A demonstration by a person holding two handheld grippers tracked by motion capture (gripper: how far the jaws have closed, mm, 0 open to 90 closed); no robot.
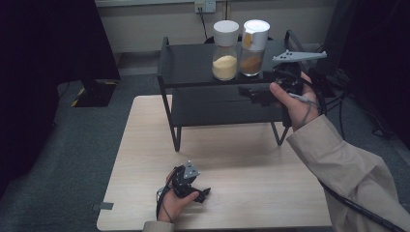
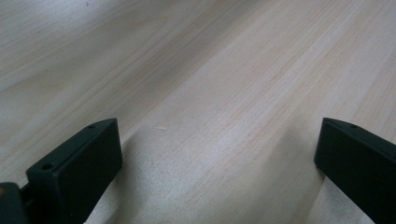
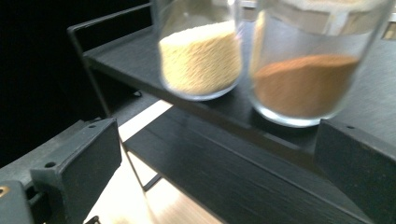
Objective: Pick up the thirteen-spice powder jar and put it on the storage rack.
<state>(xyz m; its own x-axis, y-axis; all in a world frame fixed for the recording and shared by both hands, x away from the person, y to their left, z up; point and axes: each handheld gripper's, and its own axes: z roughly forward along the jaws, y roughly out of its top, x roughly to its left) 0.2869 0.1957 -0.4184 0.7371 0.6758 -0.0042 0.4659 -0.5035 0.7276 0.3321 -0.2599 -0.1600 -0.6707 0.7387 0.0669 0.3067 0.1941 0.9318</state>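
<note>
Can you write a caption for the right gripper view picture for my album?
Open right gripper facing two glass jars on a black shelf: yellow grains beside brown powder.

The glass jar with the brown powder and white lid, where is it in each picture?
High view: glass jar of brown powder with white lid, top shelf of the black metal rack, right of the yellow-powder jar.
Left gripper view: not in it.
Right gripper view: upper right.
Shared landmark: the yellow-powder jar beside it.
</note>
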